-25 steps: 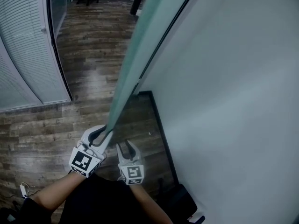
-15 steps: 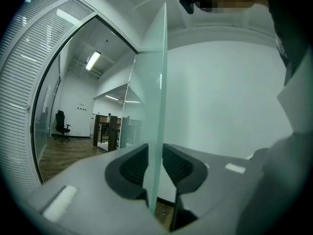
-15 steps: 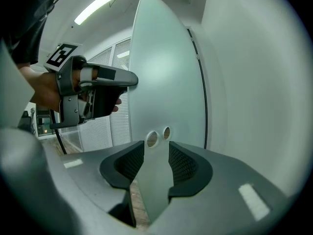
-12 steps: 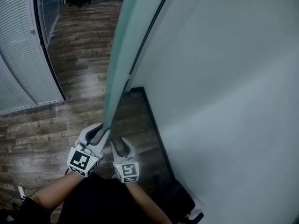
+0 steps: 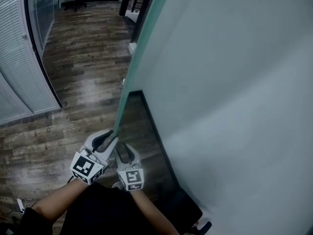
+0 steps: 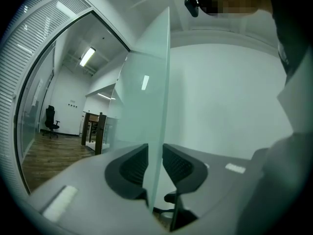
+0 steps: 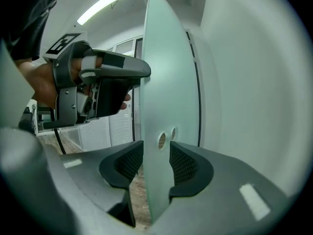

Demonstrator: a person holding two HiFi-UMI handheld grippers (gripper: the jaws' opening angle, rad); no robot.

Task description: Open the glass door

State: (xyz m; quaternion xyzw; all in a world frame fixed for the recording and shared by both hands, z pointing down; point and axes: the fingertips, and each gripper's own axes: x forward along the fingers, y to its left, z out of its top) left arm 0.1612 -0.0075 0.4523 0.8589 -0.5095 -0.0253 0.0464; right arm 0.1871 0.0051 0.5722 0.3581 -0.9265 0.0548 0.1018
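The glass door (image 5: pixel 146 31) shows as a thin green strip, from your hands up to the top middle of the head view. The white wall (image 5: pixel 234 106) is just to its right. Your left tool (image 5: pixel 104 142) pinches the door's edge, and its jaws have just loosened a little. Your right tool (image 5: pixel 122 153), just beside it, has just opened wide around the same edge. The door now sits closer to the wall than a second ago.
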